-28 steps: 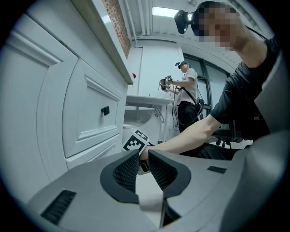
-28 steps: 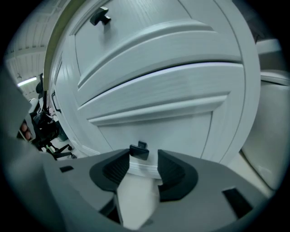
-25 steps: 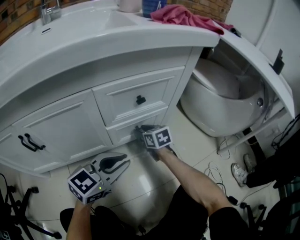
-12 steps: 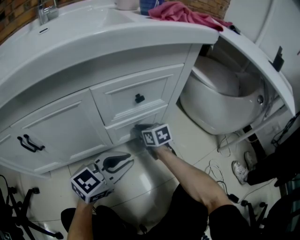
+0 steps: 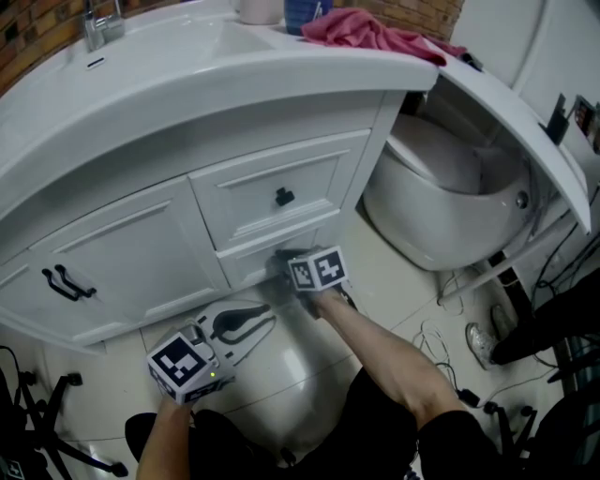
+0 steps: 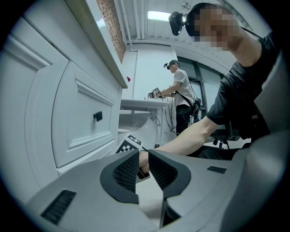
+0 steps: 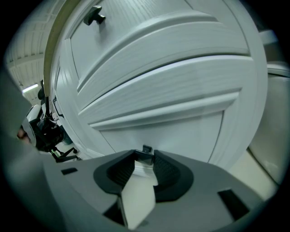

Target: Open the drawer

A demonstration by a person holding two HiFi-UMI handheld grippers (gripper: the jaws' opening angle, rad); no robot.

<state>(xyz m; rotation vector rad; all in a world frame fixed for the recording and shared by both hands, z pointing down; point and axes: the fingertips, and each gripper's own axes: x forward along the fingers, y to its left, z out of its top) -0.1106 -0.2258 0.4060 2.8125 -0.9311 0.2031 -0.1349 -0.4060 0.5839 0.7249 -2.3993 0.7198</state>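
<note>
The white vanity has an upper drawer (image 5: 272, 178) with a black knob (image 5: 282, 197) and a lower drawer (image 5: 262, 251) beneath it, both closed. My right gripper (image 5: 283, 259) is pressed up to the lower drawer front (image 7: 181, 131). Its jaws have just been closing, and the small dark knob (image 7: 146, 153) is pinched between the pads. My left gripper (image 5: 266, 322) hovers low over the floor tiles, to the left of the right arm. In the left gripper view its jaws (image 6: 143, 156) show a narrow gap with nothing in it.
A cabinet door with a black bar handle (image 5: 64, 282) is left of the drawers. A toilet (image 5: 441, 197) stands close on the right. A pink cloth (image 5: 366, 28) lies on the countertop. Tripod legs (image 5: 37, 412), cables and a shoe (image 5: 478, 347) are on the floor. Another person (image 6: 179, 99) stands far off.
The left gripper has crept slightly to the right above the floor. The right gripper stays at the lower drawer front, and both drawers look unmoved.
</note>
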